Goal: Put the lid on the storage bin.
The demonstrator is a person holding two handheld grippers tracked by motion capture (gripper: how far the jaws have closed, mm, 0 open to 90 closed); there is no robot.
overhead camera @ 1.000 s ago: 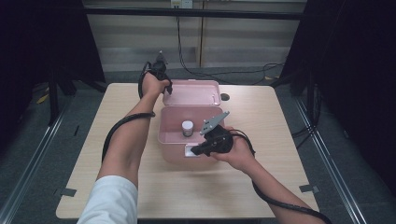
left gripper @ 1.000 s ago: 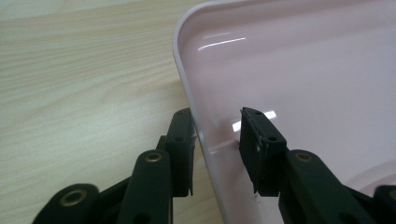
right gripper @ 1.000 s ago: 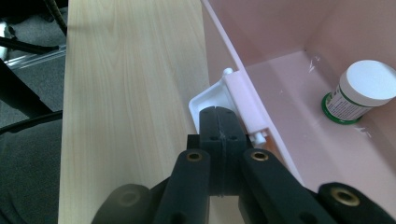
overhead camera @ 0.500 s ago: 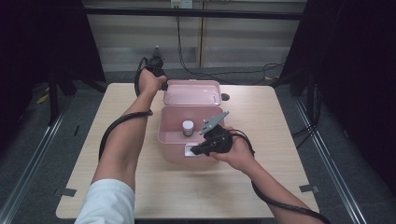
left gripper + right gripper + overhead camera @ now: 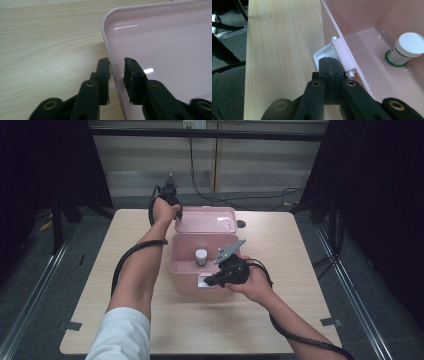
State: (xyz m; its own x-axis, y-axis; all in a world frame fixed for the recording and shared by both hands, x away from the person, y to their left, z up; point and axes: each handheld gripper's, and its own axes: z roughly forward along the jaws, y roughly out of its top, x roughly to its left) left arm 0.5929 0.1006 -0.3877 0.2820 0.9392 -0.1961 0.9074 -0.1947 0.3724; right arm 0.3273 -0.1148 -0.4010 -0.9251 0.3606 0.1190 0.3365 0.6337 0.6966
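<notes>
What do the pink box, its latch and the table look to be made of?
Box: likely moulded plastic, smooth and glossy; its lid carries bright reflections and has a rounded corner. Latch: white plastic by the look, smooth moulded edges. Table: pale wood grain, satin; could be laminate rather than solid wood.

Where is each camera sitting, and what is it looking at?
High view: above the person's side, looking forward and down at the table; both forearms and tools show.
Left gripper view: rides the left tool, looking along its jaws straddling the pink lid's edge.
Right gripper view: rides the right tool, jaws together at the white latch, looking into the pink box.
Shared: the high and right gripper views both show the white-capped bottle.
</notes>
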